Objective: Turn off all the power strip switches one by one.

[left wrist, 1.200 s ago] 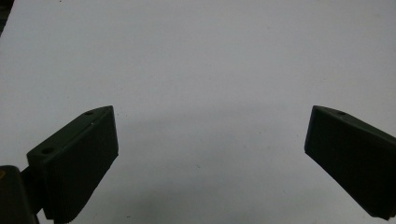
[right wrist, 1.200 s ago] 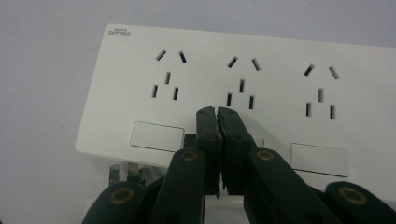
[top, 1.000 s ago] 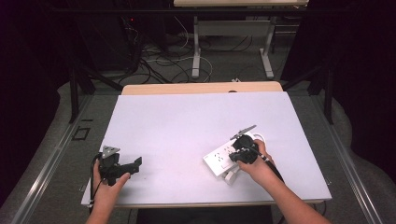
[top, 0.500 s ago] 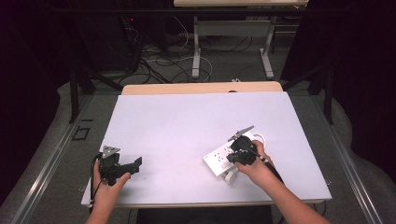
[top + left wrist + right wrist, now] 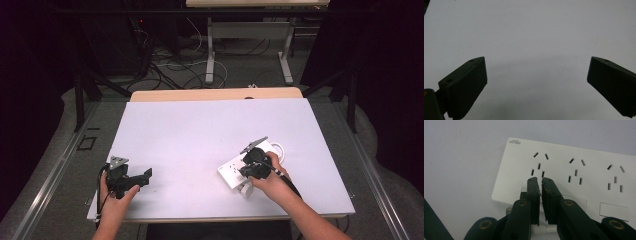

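- At the near left corner of the white table (image 5: 200, 135), we see the left hand (image 5: 116, 200) holding the left gripper (image 5: 142, 177) just above the surface, its grey three-cornered plate on top and its cable looping down beside the wrist.
- From the left gripper view, we see its two black jaws standing wide apart with nothing between them, and bare white tabletop (image 5: 531, 37) beyond them.
- Across the middle of the table we see plain white surface, the two grippers well apart from each other.
- Toward the near right, we see a white power strip (image 5: 235, 167) lying flat and slanted on the table, its white cord (image 5: 278, 148) curling behind it on the far side.
- Over that strip we see the right hand (image 5: 272, 182) bringing the right gripper (image 5: 245, 170) down onto its near part, a dark cable running back along the forearm.
- From the right gripper view, we see the right gripper (image 5: 541, 181) with its jaws drawn almost together, a thin slit left between the pads; we cannot tell whether anything is pinched there.
- Its tips sit over the near edge of the power strip (image 5: 574, 157), just below the leftmost of three socket groups, and a small brand mark shows at the strip's far left corner.
- Below the jaws we see a small white piece against the strip's edge, too hidden to name.
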{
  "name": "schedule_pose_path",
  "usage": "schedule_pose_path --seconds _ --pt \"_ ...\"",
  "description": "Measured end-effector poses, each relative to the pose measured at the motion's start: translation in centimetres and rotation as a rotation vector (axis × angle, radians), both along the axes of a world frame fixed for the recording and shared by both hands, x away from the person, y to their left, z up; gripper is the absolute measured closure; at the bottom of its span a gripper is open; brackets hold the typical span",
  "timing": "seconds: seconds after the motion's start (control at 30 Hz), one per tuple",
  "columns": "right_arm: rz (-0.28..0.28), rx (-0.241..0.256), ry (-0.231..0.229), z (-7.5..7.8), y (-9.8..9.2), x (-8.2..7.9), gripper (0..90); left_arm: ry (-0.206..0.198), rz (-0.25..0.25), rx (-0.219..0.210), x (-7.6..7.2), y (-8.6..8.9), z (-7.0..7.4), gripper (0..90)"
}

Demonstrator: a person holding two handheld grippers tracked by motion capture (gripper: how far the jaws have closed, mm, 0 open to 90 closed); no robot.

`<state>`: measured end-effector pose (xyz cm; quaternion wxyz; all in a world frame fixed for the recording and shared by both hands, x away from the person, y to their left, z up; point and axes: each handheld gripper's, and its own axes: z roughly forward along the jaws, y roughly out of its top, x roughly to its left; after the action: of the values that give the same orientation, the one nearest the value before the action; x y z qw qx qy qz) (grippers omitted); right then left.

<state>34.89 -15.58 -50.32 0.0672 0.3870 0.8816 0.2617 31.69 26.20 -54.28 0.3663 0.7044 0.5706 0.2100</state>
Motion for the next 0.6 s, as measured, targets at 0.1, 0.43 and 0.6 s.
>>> schedule_pose_path --seconds 0.1,0.43,0.6 --pt "-0.002 -0.003 0.001 -0.1 0.2 -0.1 85.2 0.0 0.0 0.0 0.0 0.0 0.0 2.6" --pt "0.021 -0.005 0.006 -0.4 0.8 -0.4 85.1 0.0 -0.001 0.001 0.0 0.0 0.0 2.6" --pt "0.033 -0.009 0.004 -0.7 1.1 -0.4 85.1 0.001 -0.003 0.004 0.0 0.1 0.0 2.6"
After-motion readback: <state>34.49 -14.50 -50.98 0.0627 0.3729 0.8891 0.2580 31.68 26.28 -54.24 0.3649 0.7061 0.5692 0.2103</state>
